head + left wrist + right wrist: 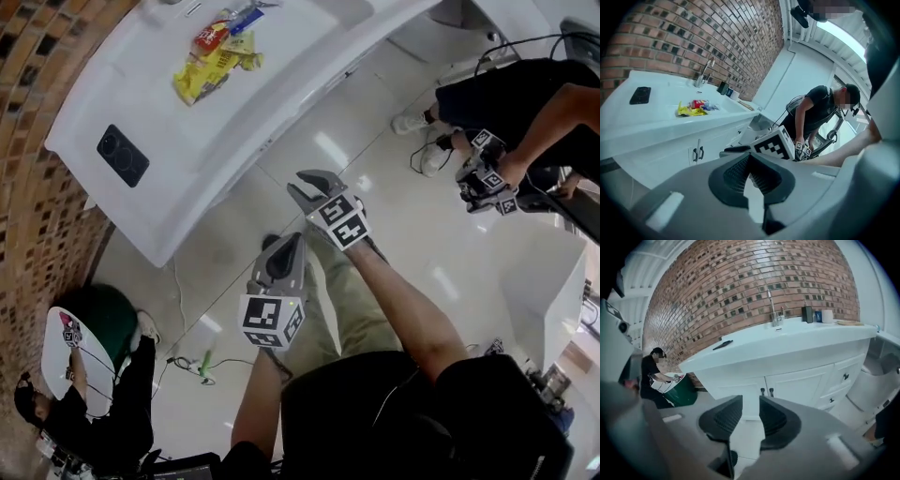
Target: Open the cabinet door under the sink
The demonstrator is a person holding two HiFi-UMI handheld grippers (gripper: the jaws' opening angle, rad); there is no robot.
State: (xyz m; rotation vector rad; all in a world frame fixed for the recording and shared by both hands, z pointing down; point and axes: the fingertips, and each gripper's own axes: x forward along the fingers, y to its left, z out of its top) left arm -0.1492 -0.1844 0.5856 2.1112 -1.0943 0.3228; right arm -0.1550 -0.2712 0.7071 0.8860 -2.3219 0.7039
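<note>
Shut cabinet door [799,385], handle [771,392] upright, face toward right gripper [750,401], fingers apart, empty; left gripper [750,156] fingers together.

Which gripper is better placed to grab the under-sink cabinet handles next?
Likely right: the right gripper is open, aimed at the cabinet door handles; the left gripper is shut and aimed aside.

Bare floor [745,437] between right gripper [750,401] and cabinet doors [801,385]; green bin [684,392] off left
</note>
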